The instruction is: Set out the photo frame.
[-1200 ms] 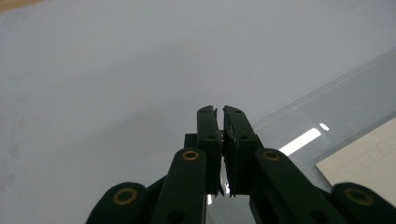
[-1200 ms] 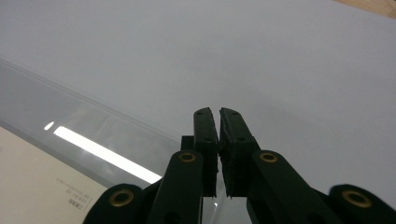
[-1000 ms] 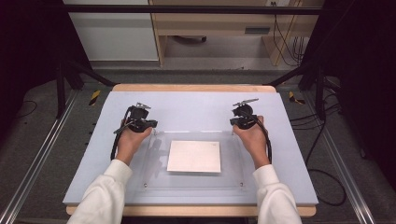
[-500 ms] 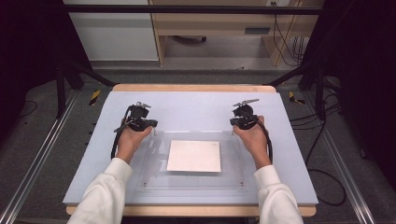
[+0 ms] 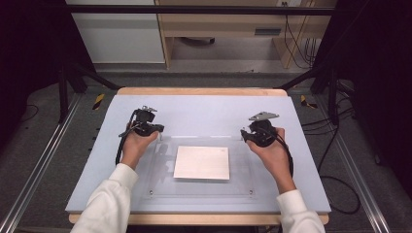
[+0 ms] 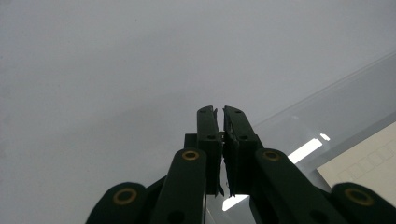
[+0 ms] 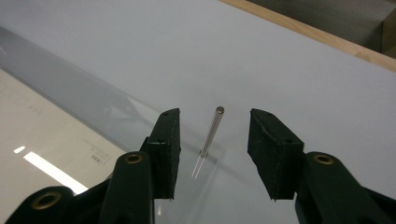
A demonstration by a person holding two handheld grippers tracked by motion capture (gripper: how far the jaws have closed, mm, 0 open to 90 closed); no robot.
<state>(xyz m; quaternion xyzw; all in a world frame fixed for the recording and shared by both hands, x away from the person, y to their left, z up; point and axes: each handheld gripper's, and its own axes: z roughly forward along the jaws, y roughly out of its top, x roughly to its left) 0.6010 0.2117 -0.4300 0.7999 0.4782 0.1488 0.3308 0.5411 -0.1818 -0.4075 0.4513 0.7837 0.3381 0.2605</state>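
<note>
A clear plastic plate (image 5: 160,160) lies on the pale blue mat, with a white sheet of paper (image 5: 201,162) at its middle. My left gripper (image 5: 156,128) rests at the plate's far left corner, jaws shut (image 6: 219,111) with nothing seen between them. My right gripper (image 5: 247,135) is at the far right corner. Its jaws (image 7: 215,116) stand open and have just been opening. A thin metal pin (image 7: 211,133) stands upright on the plate's corner between the pads (image 7: 167,140), which do not touch it.
The mat (image 5: 204,111) covers a wooden table whose edge (image 5: 204,91) shows at the back. Metal rails run along both sides of the table. Cables (image 5: 335,184) lie on the floor at the right. The paper (image 6: 369,161) shows at the lower right of the left gripper view.
The right hand has drawn back a little toward the person and its jaws have opened. The left hand and the paper stay where they were.
</note>
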